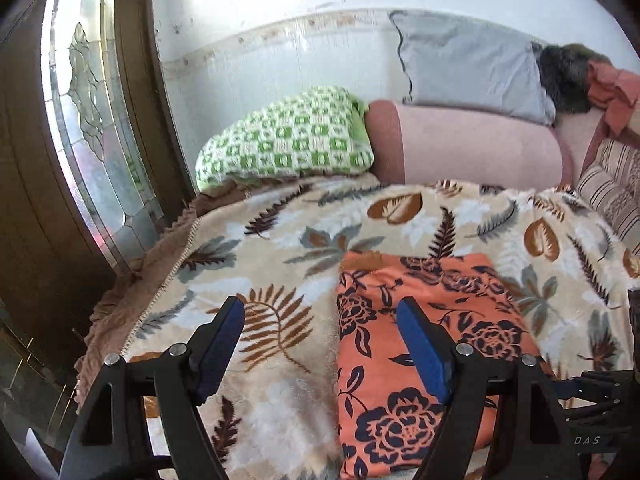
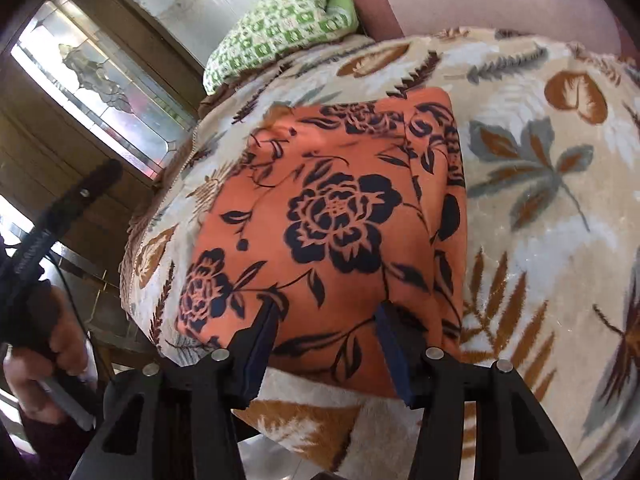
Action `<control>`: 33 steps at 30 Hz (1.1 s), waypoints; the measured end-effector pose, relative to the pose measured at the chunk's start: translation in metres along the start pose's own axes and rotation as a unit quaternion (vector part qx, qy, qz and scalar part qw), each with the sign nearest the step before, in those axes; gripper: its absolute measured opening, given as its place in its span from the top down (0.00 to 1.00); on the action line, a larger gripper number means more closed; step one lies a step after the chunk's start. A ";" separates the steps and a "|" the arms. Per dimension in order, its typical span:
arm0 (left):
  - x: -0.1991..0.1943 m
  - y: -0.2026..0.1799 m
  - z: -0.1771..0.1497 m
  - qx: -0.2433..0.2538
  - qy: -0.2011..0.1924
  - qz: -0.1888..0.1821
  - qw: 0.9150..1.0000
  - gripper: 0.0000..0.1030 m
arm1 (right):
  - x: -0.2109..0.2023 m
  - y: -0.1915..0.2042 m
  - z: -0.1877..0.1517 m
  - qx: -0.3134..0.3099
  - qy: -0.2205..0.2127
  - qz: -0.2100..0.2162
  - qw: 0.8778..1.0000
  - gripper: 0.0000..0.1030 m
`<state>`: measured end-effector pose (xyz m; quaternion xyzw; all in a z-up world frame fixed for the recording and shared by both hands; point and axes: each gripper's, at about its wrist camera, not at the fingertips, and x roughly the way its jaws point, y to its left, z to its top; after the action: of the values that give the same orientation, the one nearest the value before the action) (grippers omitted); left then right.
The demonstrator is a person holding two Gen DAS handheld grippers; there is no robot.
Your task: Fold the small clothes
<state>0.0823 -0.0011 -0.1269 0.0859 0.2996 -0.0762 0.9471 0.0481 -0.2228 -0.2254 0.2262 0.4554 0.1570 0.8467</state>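
Note:
An orange cloth with dark navy flowers (image 1: 432, 344) lies folded into a flat rectangle on the leaf-print blanket (image 1: 288, 240). It also shows in the right wrist view (image 2: 340, 216). My left gripper (image 1: 320, 316) is open and empty above the cloth's left edge, one blue pad (image 1: 420, 344) over the cloth, the other over the blanket. My right gripper (image 2: 326, 312) is open, with both fingertips resting at the cloth's near edge. The left gripper and the hand that holds it show at the left of the right wrist view (image 2: 60, 216).
A green-and-white checked pillow (image 1: 288, 140), a pink bolster (image 1: 472, 148) and a grey pillow (image 1: 468, 64) lie at the far end. A striped cushion (image 1: 612, 188) sits at the right. A wooden door with leaded glass (image 1: 84, 120) stands left, past the blanket's edge.

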 end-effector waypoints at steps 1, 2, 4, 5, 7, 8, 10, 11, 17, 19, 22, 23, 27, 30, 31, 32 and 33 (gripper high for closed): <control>-0.006 0.003 0.001 -0.001 -0.004 0.000 1.000 0.23 | -0.005 0.003 0.001 -0.002 -0.002 0.002 1.000 0.47; -0.012 0.003 0.002 -0.002 -0.009 0.001 1.000 0.23 | -0.010 0.006 0.001 -0.003 -0.006 0.004 1.000 0.47; -0.023 0.004 0.005 -0.003 -0.019 0.000 1.000 0.23 | -0.028 0.013 0.004 -0.010 -0.027 0.002 1.000 0.47; -0.029 0.005 0.006 -0.004 -0.023 0.000 1.000 0.23 | -0.036 0.017 0.006 -0.015 -0.039 0.001 0.999 0.45; -0.036 0.006 0.010 -0.003 -0.030 0.003 1.000 0.23 | -0.054 0.022 0.009 -0.017 -0.064 0.000 0.998 0.40; -0.039 0.007 0.011 -0.003 -0.034 0.005 0.999 0.23 | -0.063 0.025 0.011 -0.017 -0.077 0.001 0.997 0.38; -0.045 0.008 0.015 -0.006 -0.039 0.005 0.999 0.23 | -0.078 0.030 0.015 -0.017 -0.096 0.001 0.995 0.38; -0.048 0.008 0.016 -0.007 -0.041 0.004 0.999 0.23 | -0.086 0.033 0.015 -0.018 -0.104 0.000 0.994 0.38; -0.059 0.010 0.020 -0.009 -0.050 0.009 0.999 0.23 | -0.106 0.045 0.017 -0.031 -0.125 -0.025 0.991 0.38; -0.060 0.010 0.020 -0.010 -0.049 0.012 0.999 0.23 | -0.109 0.046 0.018 -0.030 -0.130 -0.029 0.991 0.38; -0.062 0.011 0.019 -0.015 -0.047 0.017 0.999 0.20 | -0.113 0.051 0.016 -0.035 -0.140 -0.046 0.989 0.38; -0.063 0.012 0.019 -0.018 -0.047 0.019 0.999 0.13 | -0.114 0.053 0.016 -0.037 -0.144 -0.051 0.988 0.38; -0.072 0.016 0.018 -0.028 -0.056 0.027 0.998 0.11 | -0.121 0.063 0.012 -0.039 -0.171 -0.069 0.982 0.37; -0.079 0.018 0.020 -0.034 -0.056 0.029 0.997 0.11 | -0.125 0.071 0.010 -0.028 -0.191 -0.084 0.978 0.34; -0.082 0.019 0.020 -0.035 -0.056 0.031 0.997 0.11 | -0.125 0.073 0.009 -0.027 -0.194 -0.088 0.977 0.34; -0.085 0.019 0.020 -0.035 -0.056 0.030 0.997 0.11 | -0.125 0.075 0.009 -0.026 -0.198 -0.095 0.975 0.34; -0.087 0.020 0.021 -0.034 -0.056 0.028 0.997 0.11 | -0.125 0.078 0.008 -0.025 -0.203 -0.103 0.973 0.34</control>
<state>0.0273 0.0219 -0.0576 0.0573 0.2463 -0.0443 0.9665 -0.0169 -0.2173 -0.0928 0.1835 0.2907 0.0311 0.9386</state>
